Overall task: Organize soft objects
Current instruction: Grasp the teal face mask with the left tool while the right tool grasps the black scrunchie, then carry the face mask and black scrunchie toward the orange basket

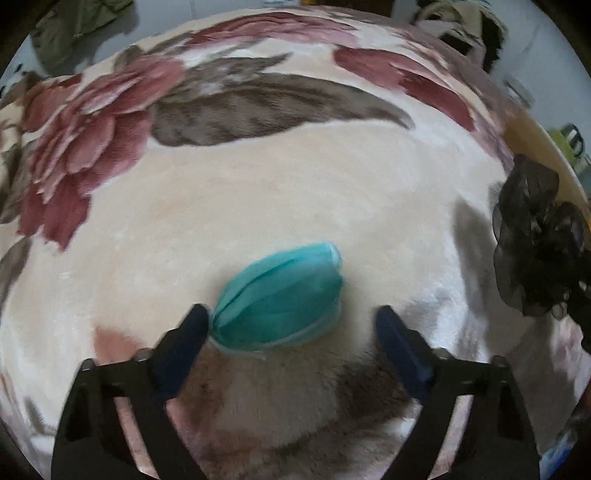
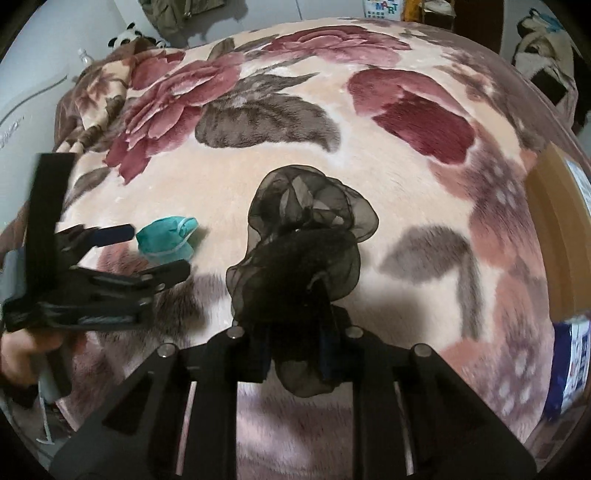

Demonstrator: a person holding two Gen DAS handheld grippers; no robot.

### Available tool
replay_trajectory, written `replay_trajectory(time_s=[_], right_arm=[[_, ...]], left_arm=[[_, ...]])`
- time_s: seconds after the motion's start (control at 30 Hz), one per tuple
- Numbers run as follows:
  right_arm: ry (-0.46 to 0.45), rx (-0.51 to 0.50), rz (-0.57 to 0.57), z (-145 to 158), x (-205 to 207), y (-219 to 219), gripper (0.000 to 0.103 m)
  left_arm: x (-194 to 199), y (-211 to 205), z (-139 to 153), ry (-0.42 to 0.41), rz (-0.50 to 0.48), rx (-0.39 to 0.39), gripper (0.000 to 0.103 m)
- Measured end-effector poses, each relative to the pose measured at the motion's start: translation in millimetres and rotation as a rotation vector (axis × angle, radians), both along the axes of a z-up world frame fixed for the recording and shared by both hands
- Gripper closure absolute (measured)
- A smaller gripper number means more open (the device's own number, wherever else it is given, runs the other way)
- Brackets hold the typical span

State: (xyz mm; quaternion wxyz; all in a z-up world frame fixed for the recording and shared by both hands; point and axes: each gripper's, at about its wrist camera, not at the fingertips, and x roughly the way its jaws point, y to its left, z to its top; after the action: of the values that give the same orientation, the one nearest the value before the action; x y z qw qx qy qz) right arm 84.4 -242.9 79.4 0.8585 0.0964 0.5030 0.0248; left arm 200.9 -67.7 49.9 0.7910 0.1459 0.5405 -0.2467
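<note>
A teal folded face mask (image 1: 280, 297) lies on the floral blanket (image 1: 258, 192). My left gripper (image 1: 291, 317) is open, its jaws either side of the mask, the left finger touching the mask's end. In the right wrist view the mask (image 2: 168, 238) lies between the left gripper's (image 2: 155, 251) fingers. My right gripper (image 2: 295, 325) is shut on a black sheer scrunchie (image 2: 306, 236) and holds it above the blanket (image 2: 406, 177). The scrunchie also shows at the right edge of the left wrist view (image 1: 535, 236).
A cardboard box (image 2: 554, 240) stands at the blanket's right edge. A panda plush (image 2: 129, 35) and a plastic bottle (image 2: 84, 55) sit at the far left by the wall. Clothes (image 2: 546, 62) hang at the far right.
</note>
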Motion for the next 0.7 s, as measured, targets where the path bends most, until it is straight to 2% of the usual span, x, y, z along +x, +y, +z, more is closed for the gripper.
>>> replay_trajectory(time_s=[0.03, 0.07, 0.1, 0.13, 0.27, 0.4, 0.5, 0.7], right_arm=[[0.000, -0.003, -0.002, 0.2, -2.1, -2.1, 0.084], [0.001, -0.004, -0.003, 0.0, -3.5, -2.9, 0.083], [0.003, -0.004, -0.006, -0.7, -4.3, -4.3, 0.083], [0.005, -0.003, -0.010, -1.4, -4.4, -5.5, 0.083], [0.006, 0.007, -0.020, -0.7, -8.7, -8.6, 0.083], [-0.004, 0.023, -0.020, 5.7, -19.2, -5.9, 0.083], [-0.010, 0.035, -0.018, 12.2, -32.6, -2.5, 0.083], [0.016, 0.067, -0.045, 14.8, -67.7, -2.5, 0.083]], left_arm=[[-2.8, 0.2, 0.6, -0.006, -0.006, -0.009, 0.021], [-4.2, 1.4, 1.7, -0.010, -0.005, -0.014, 0.032], [-5.6, 3.1, 2.7, -0.010, 0.002, -0.018, 0.056], [-6.0, 5.7, 3.5, -0.003, 0.016, -0.024, 0.059], [-12.7, 19.8, 11.3, 0.033, 0.067, -0.109, 0.064], [-27.0, 33.7, 26.6, 0.061, 0.124, -0.177, 0.065], [-43.8, 37.8, 38.2, 0.080, 0.158, -0.196, 0.065], [-86.6, 36.2, 51.2, 0.102, 0.217, -0.178, 0.064]])
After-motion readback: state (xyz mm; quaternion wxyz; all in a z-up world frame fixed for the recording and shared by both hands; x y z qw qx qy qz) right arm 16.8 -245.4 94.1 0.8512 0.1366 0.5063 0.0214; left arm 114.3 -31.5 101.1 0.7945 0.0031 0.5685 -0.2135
